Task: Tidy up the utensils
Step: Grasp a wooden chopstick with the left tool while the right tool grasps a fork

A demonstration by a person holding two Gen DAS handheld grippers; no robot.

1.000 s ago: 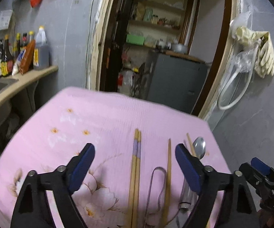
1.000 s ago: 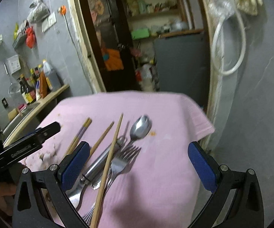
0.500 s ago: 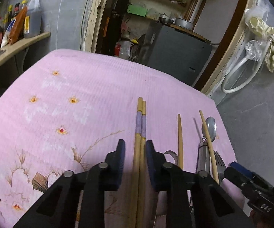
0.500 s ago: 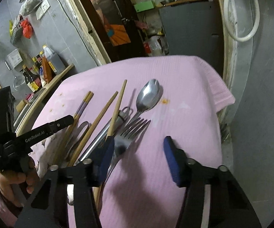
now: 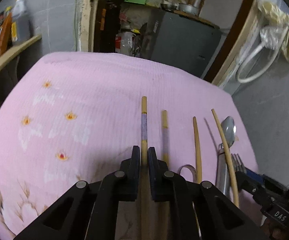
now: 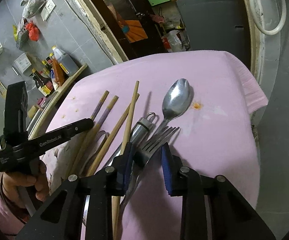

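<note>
The left hand-held gripper [image 5: 143,157] is clamping one purple-banded chopstick [image 5: 143,124], its twin [image 5: 165,134] lying just right. The right hand-held gripper [image 6: 147,154] is closing around the forks [image 6: 156,138], pads apparently not yet pressing. Beyond them, plain chopsticks [image 6: 131,108] and the spoon [image 6: 176,100] are lying unsorted on the pink-covered table [image 6: 214,140]; sorting is barely beginning.

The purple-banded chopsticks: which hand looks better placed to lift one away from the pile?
Left. The left gripper is already shut on one purple-banded chopstick, while the right gripper, jaws closing, straddles the forks.
</note>
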